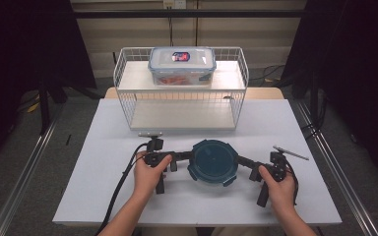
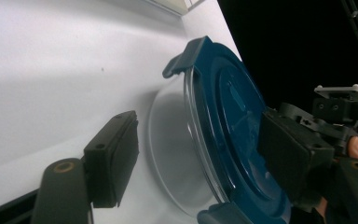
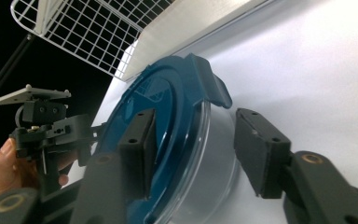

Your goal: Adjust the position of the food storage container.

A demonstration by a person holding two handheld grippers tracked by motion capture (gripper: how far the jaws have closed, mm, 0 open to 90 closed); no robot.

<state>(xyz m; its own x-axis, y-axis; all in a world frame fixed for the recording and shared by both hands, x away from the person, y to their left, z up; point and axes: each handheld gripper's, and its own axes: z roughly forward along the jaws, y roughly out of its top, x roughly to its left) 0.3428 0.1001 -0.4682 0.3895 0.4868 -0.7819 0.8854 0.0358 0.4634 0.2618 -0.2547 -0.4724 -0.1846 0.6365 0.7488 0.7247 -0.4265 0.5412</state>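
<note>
A round clear container with a dark teal clip lid (image 1: 211, 160) stands on the white table (image 1: 128, 191), near its front middle. My left gripper (image 1: 184, 157) reaches in from the left and straddles the container's edge. In the left gripper view (image 2: 200, 140) one pad lies over the teal lid (image 2: 233, 107); the other pad (image 2: 114, 158) stands a little off the clear wall. My right gripper (image 1: 243, 162) comes in from the right. In the right gripper view (image 3: 196, 130) one pad rests on the lid (image 3: 177, 98) and the other against the clear bowl.
A white wire rack (image 1: 182, 88) stands behind the container, with a clear lidded box (image 1: 182, 64) on its top shelf. A thin pen-like stick (image 1: 290, 152) lies at the right of the table. Dark floor and rails flank the table.
</note>
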